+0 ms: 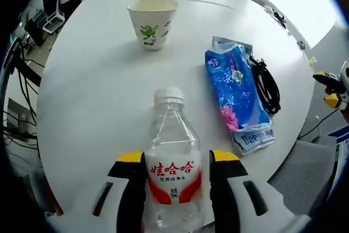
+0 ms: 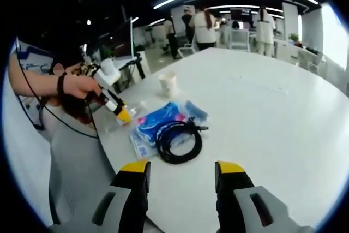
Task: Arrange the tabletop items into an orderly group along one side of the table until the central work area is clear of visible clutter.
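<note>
A clear water bottle (image 1: 173, 151) with a white cap and a red-and-white label stands on the white round table (image 1: 98, 107), and my left gripper (image 1: 177, 159) is shut on its sides. Beyond it sit a paper cup (image 1: 153, 21) with a green print, a blue tissue pack (image 1: 238, 94) and a coiled black cable (image 1: 267, 85) beside the pack. My right gripper (image 2: 182, 168) is open over the table (image 2: 272, 118) with nothing between its jaws, a little short of the cable (image 2: 179, 137) and the pack (image 2: 155, 125). The cup (image 2: 168, 84) stands farther back. A hand holds the left gripper (image 2: 117, 110) at the table's edge.
A grey mesh chair (image 1: 305, 175) stands by the table's near edge, close to the pack. Cables (image 1: 22, 96) hang off the table's left side. Several people (image 2: 204, 25) stand among desks beyond the table. The right gripper's yellow tips (image 1: 330, 88) show at the right edge.
</note>
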A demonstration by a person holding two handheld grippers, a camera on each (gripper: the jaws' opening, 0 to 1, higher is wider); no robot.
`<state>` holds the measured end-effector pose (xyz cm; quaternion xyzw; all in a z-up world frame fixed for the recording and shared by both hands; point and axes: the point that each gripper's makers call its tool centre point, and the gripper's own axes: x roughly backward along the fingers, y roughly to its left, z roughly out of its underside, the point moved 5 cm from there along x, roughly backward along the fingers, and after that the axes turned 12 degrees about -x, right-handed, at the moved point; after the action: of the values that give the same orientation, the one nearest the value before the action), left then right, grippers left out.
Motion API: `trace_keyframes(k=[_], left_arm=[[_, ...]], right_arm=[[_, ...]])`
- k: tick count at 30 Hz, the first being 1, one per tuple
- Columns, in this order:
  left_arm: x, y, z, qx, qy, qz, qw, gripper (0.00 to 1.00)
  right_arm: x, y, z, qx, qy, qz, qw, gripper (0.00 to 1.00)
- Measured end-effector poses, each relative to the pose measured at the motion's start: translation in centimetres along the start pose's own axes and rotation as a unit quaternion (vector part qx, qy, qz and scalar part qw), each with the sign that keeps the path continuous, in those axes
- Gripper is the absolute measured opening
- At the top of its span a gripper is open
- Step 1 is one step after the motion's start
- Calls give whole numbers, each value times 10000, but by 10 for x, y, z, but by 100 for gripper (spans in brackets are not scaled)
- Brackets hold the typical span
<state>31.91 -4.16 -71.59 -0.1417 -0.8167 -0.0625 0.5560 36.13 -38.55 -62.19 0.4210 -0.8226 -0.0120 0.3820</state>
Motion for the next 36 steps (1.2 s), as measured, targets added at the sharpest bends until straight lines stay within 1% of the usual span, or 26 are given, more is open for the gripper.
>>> trace_keyframes(k=[2, 6, 16, 27, 36], left_arm=[[1, -1, -4, 64, -177, 92, 9998, 39], [4, -1, -2, 147, -284, 132, 9994, 38], [20, 0, -1, 314, -634, 29, 9975, 38], [29, 5, -4, 378, -788, -21, 9962, 38], [43, 12, -9, 486, -1020, -121, 9935, 37]], right_arm=[[1, -1, -1, -7, -7, 7, 10000, 47], [3, -3, -1, -11, -19, 34, 10000, 47], [3, -2, -2, 4, -22, 46, 10000, 47], [-1, 1, -5, 58, 18, 20, 10000, 47], [-4, 0, -13, 79, -32, 12, 10000, 47]])
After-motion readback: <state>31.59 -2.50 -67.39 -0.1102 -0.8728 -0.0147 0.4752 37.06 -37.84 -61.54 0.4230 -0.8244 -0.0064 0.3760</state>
